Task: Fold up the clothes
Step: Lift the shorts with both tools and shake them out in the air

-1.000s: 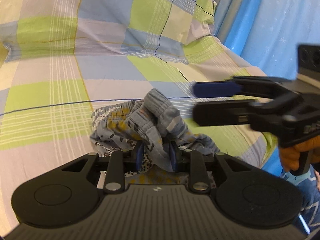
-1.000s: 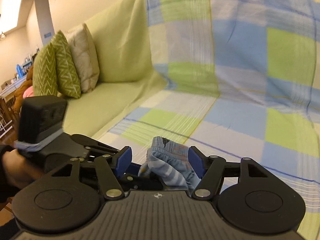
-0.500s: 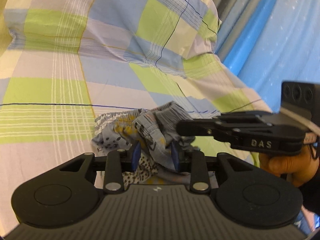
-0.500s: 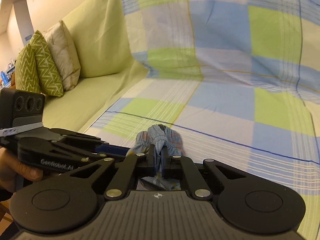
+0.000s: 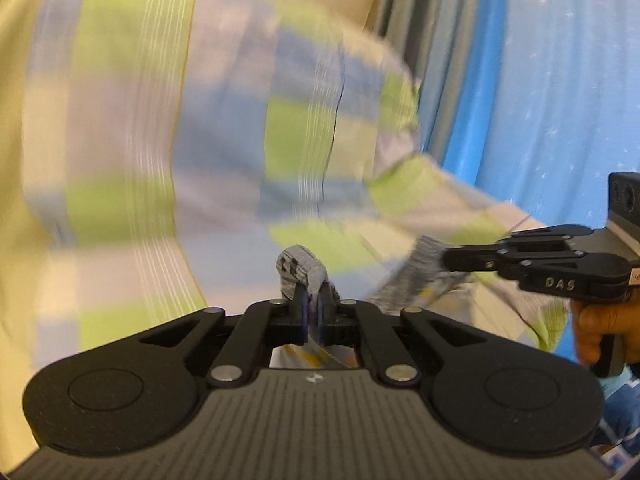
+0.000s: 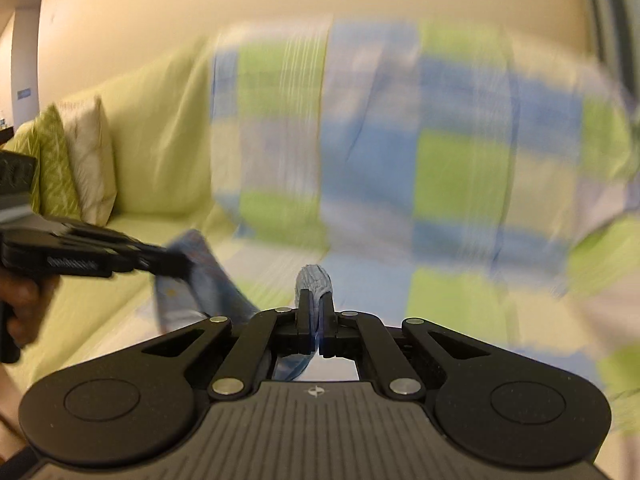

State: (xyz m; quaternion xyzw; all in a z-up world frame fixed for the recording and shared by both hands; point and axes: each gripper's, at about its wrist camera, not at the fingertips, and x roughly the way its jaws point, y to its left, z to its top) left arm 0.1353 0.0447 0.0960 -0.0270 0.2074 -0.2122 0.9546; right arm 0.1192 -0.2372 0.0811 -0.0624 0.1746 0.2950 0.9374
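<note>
Left wrist view: white letters reading "DAS" are showing on the side of the right gripper [image 5: 444,258], which is entering from the right edge, held by a hand [image 5: 600,330]. Right wrist view: a line of pale lettering is showing on the side of the left gripper [image 6: 180,266], but blur is making it unreadable.

The garment [image 5: 302,270], a grey-blue printed cloth with small dark marks and yellow-orange patches, is hanging in the air between the two grippers, above the checked sheet [image 5: 224,152] that is covering the sofa [image 6: 160,152]. Its long axis is running roughly side to side from one gripper to the other, with the middle sagging below the camera bodies. In the right wrist view the same cloth is appearing bluer and faintly striped [image 6: 314,280].

The left gripper [image 5: 312,308] is pinching a bunched fold of the garment, its blue-padded fingers pressed together on the cloth, a rounded tuft standing up above the tips. The right gripper [image 6: 316,312] is likewise clamping a tuft of the garment, fingers closed on it.

Background: the sheet, in green, blue and pale squares, is smeared by motion blur; blue curtains [image 5: 540,100] are hanging at right; cushions [image 6: 76,168] are leaning at the sofa's far end.
</note>
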